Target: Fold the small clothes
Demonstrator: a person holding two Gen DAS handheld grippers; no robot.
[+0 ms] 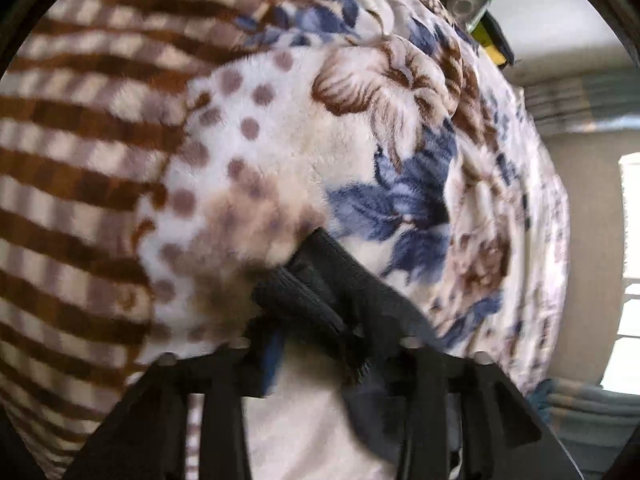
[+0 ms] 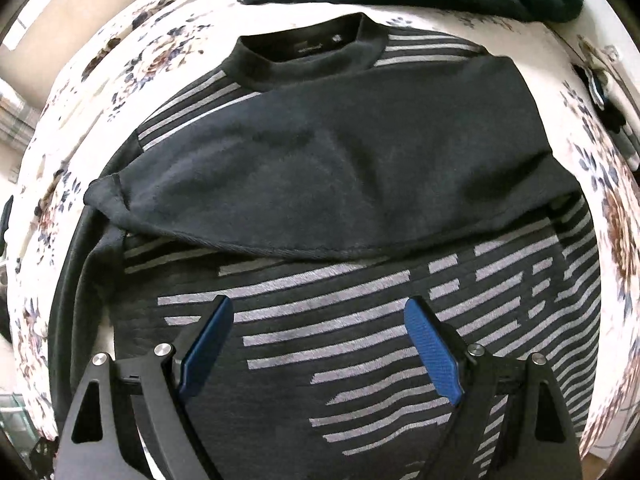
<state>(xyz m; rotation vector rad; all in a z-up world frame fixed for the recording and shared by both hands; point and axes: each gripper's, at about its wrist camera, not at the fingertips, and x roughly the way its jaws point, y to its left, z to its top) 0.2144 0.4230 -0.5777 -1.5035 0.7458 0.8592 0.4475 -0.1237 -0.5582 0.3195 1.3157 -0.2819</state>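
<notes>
A black striped sweater (image 2: 360, 208) lay flat on a floral blanket (image 2: 616, 216), one sleeve folded across its chest. The right tool (image 2: 320, 344) hovered released above the hem. Only the left wrist view showed the left tool (image 1: 320, 344) clenched on a ribbed cuff (image 1: 304, 292), probably to fold that sleeve.

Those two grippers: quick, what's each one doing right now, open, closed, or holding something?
Left gripper: closed on a dark ribbed cuff of the sweater.
Right gripper: open, empty, hovering over the striped sweater.
</notes>
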